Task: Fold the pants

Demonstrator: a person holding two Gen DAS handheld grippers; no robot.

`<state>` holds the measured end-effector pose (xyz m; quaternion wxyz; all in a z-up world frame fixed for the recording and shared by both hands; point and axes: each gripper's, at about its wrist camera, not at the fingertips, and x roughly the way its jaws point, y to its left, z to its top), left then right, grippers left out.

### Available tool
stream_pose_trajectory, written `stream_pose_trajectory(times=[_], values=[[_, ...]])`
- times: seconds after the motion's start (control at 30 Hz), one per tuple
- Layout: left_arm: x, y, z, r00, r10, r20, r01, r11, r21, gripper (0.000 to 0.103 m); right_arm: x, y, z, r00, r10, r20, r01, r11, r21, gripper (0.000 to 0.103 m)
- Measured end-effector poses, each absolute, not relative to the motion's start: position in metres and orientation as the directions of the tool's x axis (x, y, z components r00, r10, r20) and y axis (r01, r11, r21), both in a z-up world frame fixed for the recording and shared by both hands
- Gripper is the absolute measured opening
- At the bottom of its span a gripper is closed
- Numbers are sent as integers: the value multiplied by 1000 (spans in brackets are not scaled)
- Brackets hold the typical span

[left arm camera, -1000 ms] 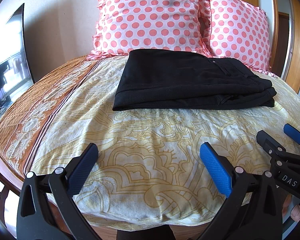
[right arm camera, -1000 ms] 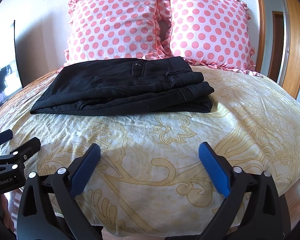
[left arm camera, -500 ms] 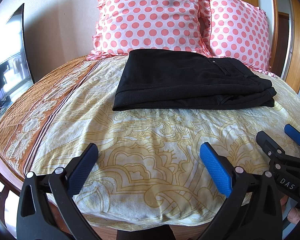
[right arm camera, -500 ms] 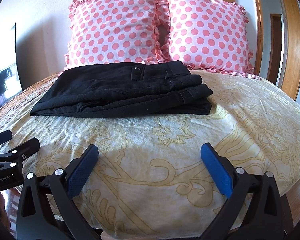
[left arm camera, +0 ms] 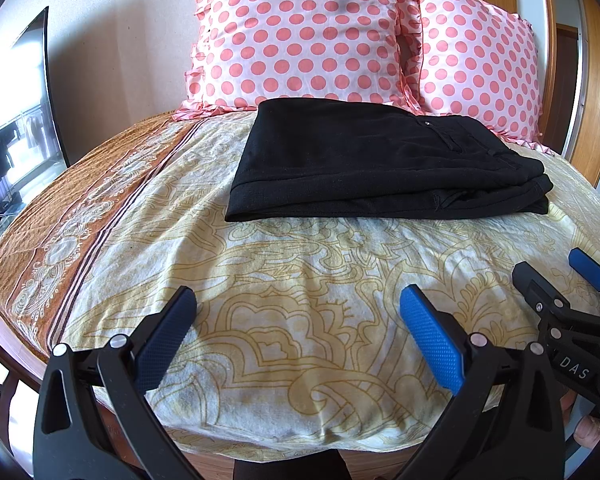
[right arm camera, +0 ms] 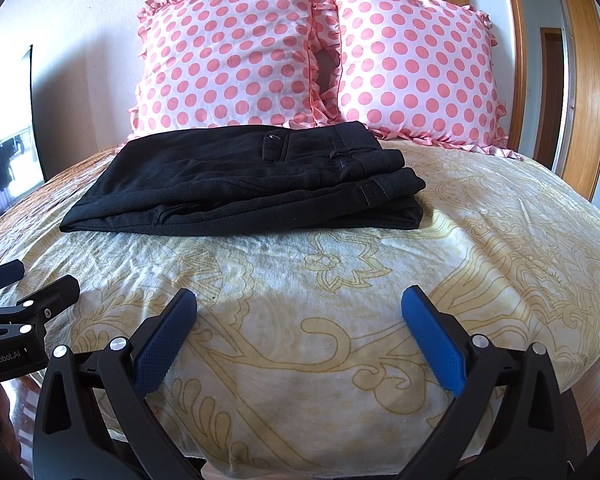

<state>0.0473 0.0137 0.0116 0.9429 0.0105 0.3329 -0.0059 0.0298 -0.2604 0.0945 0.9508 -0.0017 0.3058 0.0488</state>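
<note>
The black pants (left arm camera: pixel 372 168) lie folded into a flat, layered rectangle on the bed (left arm camera: pixel 300 280), on its yellow-patterned cover, up toward the head end. Their far edge sits just in front of two pink polka-dot pillows (left arm camera: pixel 308 36) that lean upright against the wall. In the right wrist view the pants (right arm camera: pixel 256 184) show a back pocket with a small button and a waistband on the right end, with the folded layers stacked and slightly stepped at that end; the left end tapers to a thin folded edge.

The left gripper (left arm camera: pixel 296 332) hangs above the foot end of the bed, its blue-padded fingers (left arm camera: pixel 430 340) spread wide with nothing between them. The right gripper (right arm camera: pixel 298 332) is likewise released, its fingers (right arm camera: pixel 434 338) well apart and empty above the cover. Both grippers are well apart from the pants. Each shows at the edge of the other's view: the right gripper (left arm camera: pixel 568 292) at the right edge of the left wrist view, the left one (right arm camera: pixel 24 292) at the left edge of the right wrist view.

A brown patterned border (left arm camera: pixel 72 232) runs along the bed's left side. At the far left is what seems to be a dark screen (left arm camera: pixel 24 108), though it is too distorted to tell.
</note>
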Motion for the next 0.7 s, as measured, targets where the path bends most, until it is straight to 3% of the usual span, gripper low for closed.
stream_pose_trajectory(times=[0.7], values=[[48, 14, 11, 778, -5, -628, 19, 1000, 16, 101, 29, -260, 94, 810, 91, -580, -93, 995, 26, 102]])
